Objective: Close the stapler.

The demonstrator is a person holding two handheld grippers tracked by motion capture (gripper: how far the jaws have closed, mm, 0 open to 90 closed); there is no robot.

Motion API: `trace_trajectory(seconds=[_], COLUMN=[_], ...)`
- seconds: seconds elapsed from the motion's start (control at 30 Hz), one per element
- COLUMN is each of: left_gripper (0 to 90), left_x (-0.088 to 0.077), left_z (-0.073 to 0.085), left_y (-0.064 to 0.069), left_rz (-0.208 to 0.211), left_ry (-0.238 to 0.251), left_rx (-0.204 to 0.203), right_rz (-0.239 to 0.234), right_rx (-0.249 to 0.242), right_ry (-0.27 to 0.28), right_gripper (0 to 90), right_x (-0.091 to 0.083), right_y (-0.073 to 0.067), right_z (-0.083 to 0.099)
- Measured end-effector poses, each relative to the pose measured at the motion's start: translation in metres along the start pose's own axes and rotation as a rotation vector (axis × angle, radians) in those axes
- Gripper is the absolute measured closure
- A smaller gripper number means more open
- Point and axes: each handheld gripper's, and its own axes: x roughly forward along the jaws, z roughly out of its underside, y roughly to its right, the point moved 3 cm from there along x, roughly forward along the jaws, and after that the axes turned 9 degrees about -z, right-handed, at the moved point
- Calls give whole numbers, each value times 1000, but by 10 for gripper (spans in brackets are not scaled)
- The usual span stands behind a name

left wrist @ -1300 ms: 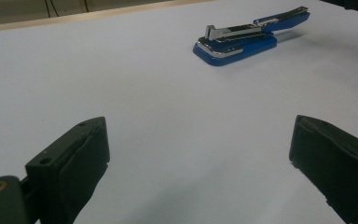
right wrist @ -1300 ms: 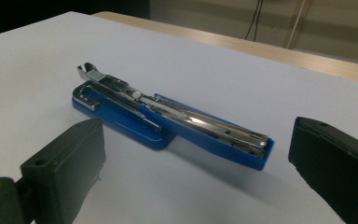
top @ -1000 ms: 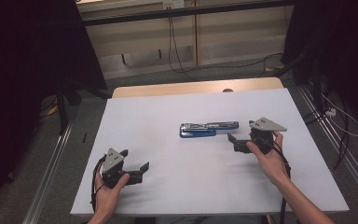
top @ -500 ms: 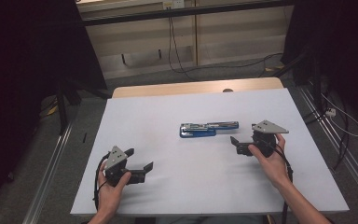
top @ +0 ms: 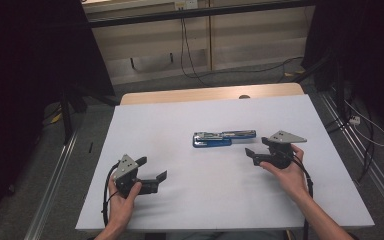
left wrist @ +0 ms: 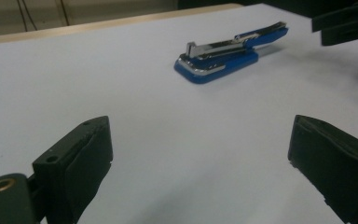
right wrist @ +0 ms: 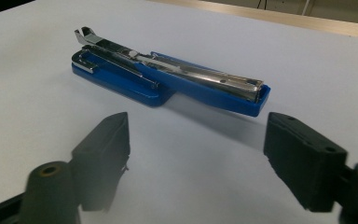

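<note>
Floor (top: 145,85): grey, beyond the far edge, crossed by dark cables below pale wall panels.
Tabletop (top: 170,125): white sheet over a wooden top, a strip of bare wood along the far edge; seen from above, spread wide between two dark side rails.
Forearms: entering from the bottom edge of the high view, one on each side, each hand wrapped round a black tool with a trailing cable.
Stapler (top: 223,138): blue, lying flat near the middle of the tabletop, somewhat right of centre; swung open, its chrome magazine (right wrist: 177,65) laid bare along the top, blue base beneath. In the left claw view (left wrist: 228,53) well ahead and toward the upper right; in the right claw view (right wrist: 168,79) just ahead of the jaws, its nearer blue end between their lines though beyond the tips.
Right claw (top: 254,151): held low over the tabletop just right of the stapler, pointing at it, grey three-cornered plate on top; jaws apart and just now drawing closer, nothing between the pads, no contact with the stapler.
Left claw (top: 152,167): at the near left of the tabletop, well apart from the stapler, pointing toward the middle; jaws spread wide, holding nothing, bare white surface between the two black pads (left wrist: 91,158).
</note>
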Motion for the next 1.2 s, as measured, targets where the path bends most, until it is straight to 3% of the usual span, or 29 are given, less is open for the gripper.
trace_trajectory(seconds=[0.17, 0.27, 0.33, 0.5, 0.57, 0.63, 0.7, 0.8, 0.97, 1.2], left_gripper=[55, 55, 53, 46, 45, 44, 40, 35, 51, 133], left_x=[9, 16, 22, 37, 44, 52, 58, 65, 79, 98], left_z=[-6, -8, -8, -14, -17, -20, -21, -23, -30, -40], left_y=[5, 9, 12, 17, 18, 19, 20, 21, 26, 30], left_rz=[-15, 36, 37, 44, 61, 61, 46, 40, 45, 57], left_ry=[8, 6, -2, -8, -17, -18, -21, -30, -42, -57], left_rx=[31, 39, 77, 83, 61, 64, 88, 83, 104, 86], right_rz=[-20, 6, 1, -22, -27, -39, -42, -50, -34, -25], right_rx=[-8, -30, -14, -19, -20, -14, -18, -28, -17, -18], right_ry=[5, 27, 49, 37, 30, 26, 26, 16, -3, -10], right_gripper=[400, 544, 594, 771, 837, 884, 900, 900, 900, 900], right_x=[0, -2, -3, -2, -1, -2, -3, -3, -1, -4], right_y=[0, 1, 3, 3, 3, 3, 1, -2, 5, 9], right_z=[-1, -3, -5, -4, -4, -3, -3, -3, 0, 0])
